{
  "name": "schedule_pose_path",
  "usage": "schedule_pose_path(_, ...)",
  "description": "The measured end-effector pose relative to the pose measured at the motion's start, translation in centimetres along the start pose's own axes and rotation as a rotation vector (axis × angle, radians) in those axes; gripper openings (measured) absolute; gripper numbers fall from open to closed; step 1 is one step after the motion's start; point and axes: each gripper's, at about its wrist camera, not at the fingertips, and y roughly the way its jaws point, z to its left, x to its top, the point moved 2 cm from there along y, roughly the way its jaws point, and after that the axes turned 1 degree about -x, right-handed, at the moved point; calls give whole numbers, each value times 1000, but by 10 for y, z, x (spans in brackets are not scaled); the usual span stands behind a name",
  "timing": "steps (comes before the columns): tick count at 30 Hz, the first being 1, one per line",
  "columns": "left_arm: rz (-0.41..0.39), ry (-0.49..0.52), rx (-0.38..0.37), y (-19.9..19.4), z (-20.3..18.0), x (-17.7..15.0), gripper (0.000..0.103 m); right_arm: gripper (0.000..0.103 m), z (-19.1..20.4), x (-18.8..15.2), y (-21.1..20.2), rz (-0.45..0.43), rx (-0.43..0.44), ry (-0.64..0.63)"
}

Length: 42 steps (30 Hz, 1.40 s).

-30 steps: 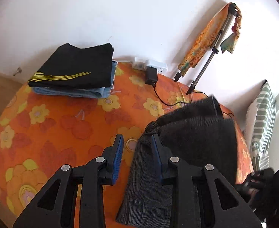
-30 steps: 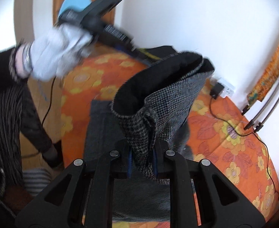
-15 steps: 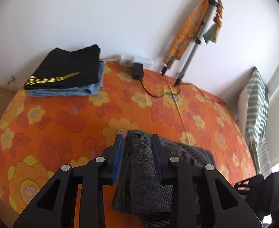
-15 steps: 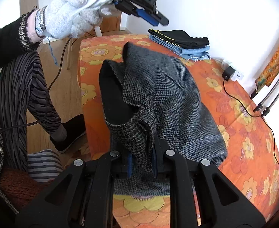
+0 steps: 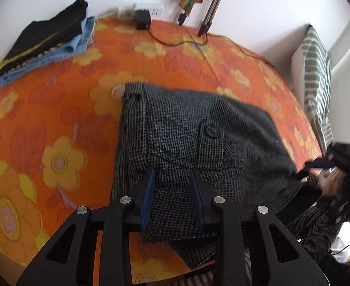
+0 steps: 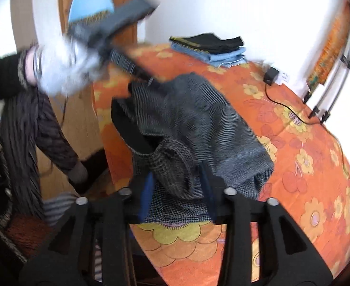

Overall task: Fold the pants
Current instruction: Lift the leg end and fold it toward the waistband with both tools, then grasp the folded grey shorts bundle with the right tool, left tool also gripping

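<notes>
We find the grey houndstooth pants [image 5: 198,138] lying folded on the bed's orange flowered cover [image 5: 56,124], near its front edge, with a buttoned flap facing up. Our left tongs [image 5: 172,178] stand parted above the near edge of the pants, blue pads on either side of the cloth with a gap showing; they grip nothing. Our right tongs [image 6: 178,186] are likewise spread, a bunched fold of the pants lying loosely between the pads; the picture is blurred, so contact cannot be confirmed. A stack of folded clothes [image 5: 44,43], black over blue denim, sits at the far corner by the wall. A power strip with charger [image 5: 141,14] lies beside it, and tripod legs [image 5: 210,7] stand further right
</notes>
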Motion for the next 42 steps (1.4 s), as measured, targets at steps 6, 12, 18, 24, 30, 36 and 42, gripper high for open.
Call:
schedule_pose_path(6,-24,69,41,-10,-17,-21,28,43,-38,1,-32,-131,40,200)
schedule_pose_path(12,-28,72,20,-18,-24,-24,28,43,-56,11,-12,-161,49,404)
schedule_pose_path(18,-114,55,68,-35,-17,-8,28,43,-45,4,30,-62,14,398)
schedule_pose_path(24,-132,20,104,-33,-3,14,61,46,-62,-21,41,55,-130,572)
schedule_pose_path(30,-84,-39,63,-18,8,30,68,60,-74,-42,43,116,-158,663)
schedule_pose_path(36,-11,-64,57,6,15,30,68,66,-88,-62,47,142,-89,804)
schedule_pose_path(42,13,-123,23,15,24,26,68,67,-101,-74,51,107,33,949)
